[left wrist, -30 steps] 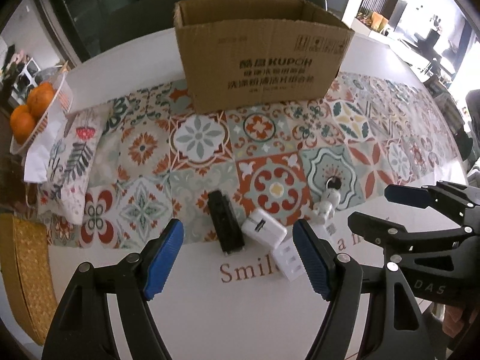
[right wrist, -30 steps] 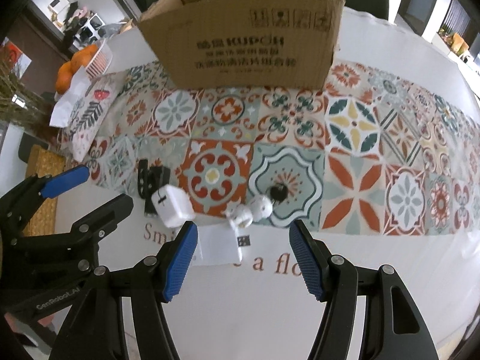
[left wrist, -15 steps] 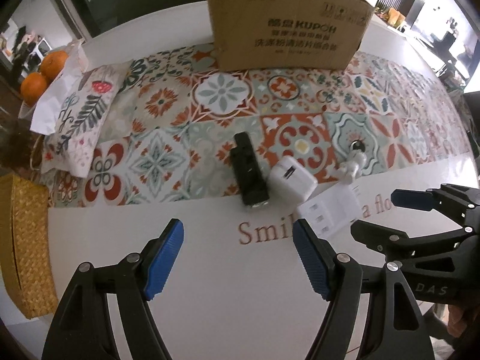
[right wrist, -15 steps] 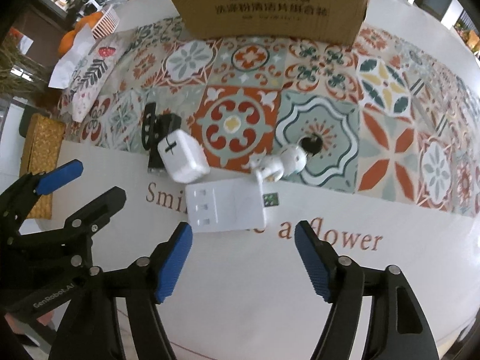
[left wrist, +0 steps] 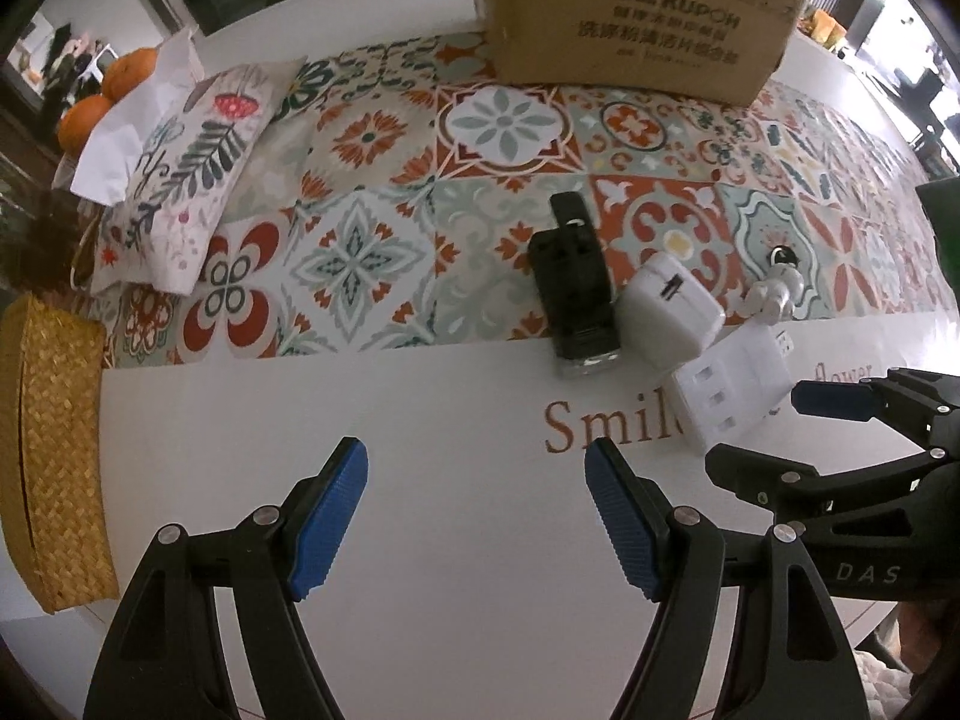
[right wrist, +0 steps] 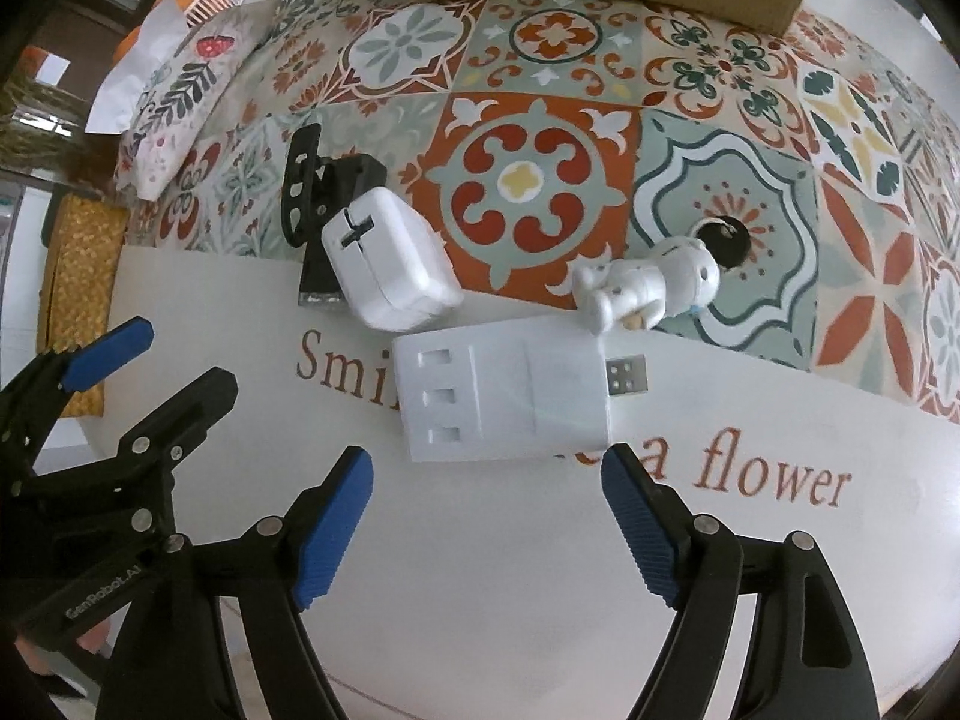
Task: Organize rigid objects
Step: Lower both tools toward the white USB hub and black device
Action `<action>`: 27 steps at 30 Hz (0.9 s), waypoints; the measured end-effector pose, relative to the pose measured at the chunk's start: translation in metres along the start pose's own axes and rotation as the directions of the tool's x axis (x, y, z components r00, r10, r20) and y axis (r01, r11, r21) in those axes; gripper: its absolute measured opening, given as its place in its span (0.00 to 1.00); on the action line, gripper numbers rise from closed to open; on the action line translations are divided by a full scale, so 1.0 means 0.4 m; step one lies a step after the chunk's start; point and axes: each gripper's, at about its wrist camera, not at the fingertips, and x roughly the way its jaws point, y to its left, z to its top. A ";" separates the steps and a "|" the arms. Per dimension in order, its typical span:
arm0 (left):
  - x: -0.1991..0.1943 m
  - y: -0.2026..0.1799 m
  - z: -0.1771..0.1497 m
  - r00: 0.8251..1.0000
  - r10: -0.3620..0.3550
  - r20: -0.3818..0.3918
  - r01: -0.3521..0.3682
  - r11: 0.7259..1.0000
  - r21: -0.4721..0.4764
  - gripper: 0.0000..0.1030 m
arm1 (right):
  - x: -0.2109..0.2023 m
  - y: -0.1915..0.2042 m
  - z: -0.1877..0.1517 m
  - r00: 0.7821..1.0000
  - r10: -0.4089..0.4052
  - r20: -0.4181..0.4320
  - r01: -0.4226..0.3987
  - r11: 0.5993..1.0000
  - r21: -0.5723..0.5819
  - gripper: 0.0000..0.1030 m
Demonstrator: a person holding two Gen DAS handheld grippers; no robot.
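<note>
Compared with a second ago, both grippers are now lower and closer to the small things on the table, and the cardboard box [left wrist: 636,12] is sliding out toward the top edge of each view. The right gripper [right wrist: 486,516] is opening its jaws wider, and nothing is between them yet; the white USB hub [right wrist: 504,390] is lying just in front of its blue pads [right wrist: 333,534]. The left gripper [left wrist: 477,516] is holding its jaws apart too, over bare white table [left wrist: 450,420], with nothing between them.

I think this means that the right gripper is preparing to take the hub first, and the box is probably the place for it.

The hub is lying flat on the white part of the table, over the printed words. In the right wrist view its long axis is running from left to right, almost across the line of the fingers, and its metal plug is pointing to the right. The three slots are at its left end. Just behind it are the white charger [right wrist: 390,258], the black adapter [right wrist: 324,192] and the small white figure [right wrist: 648,282], close together but the hub seems to be touching only the figure.
</note>
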 end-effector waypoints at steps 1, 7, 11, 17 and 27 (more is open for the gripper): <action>0.004 0.003 0.000 1.000 0.000 -0.004 0.000 1.000 -0.004 0.73 | 0.005 0.004 0.003 1.000 -0.001 -0.001 0.001 1.000 -0.001 0.77; 0.025 0.012 -0.001 0.999 -0.030 -0.024 0.030 0.999 -0.026 0.72 | 0.038 0.010 0.019 1.000 0.007 -0.008 -0.006 1.000 0.017 0.77; 0.034 0.008 0.003 0.998 -0.049 -0.030 0.048 0.999 -0.026 0.72 | 0.042 0.009 0.025 1.000 -0.008 0.010 0.008 1.000 0.020 0.77; 0.041 -0.010 0.014 0.996 -0.078 -0.034 0.078 0.997 -0.016 0.72 | 0.022 -0.013 0.021 0.999 0.001 0.036 -0.003 0.999 0.037 0.57; 0.041 -0.027 0.023 0.996 -0.083 -0.032 0.083 0.996 0.016 0.72 | 0.009 -0.051 0.015 0.999 0.038 0.027 -0.040 0.997 0.064 0.59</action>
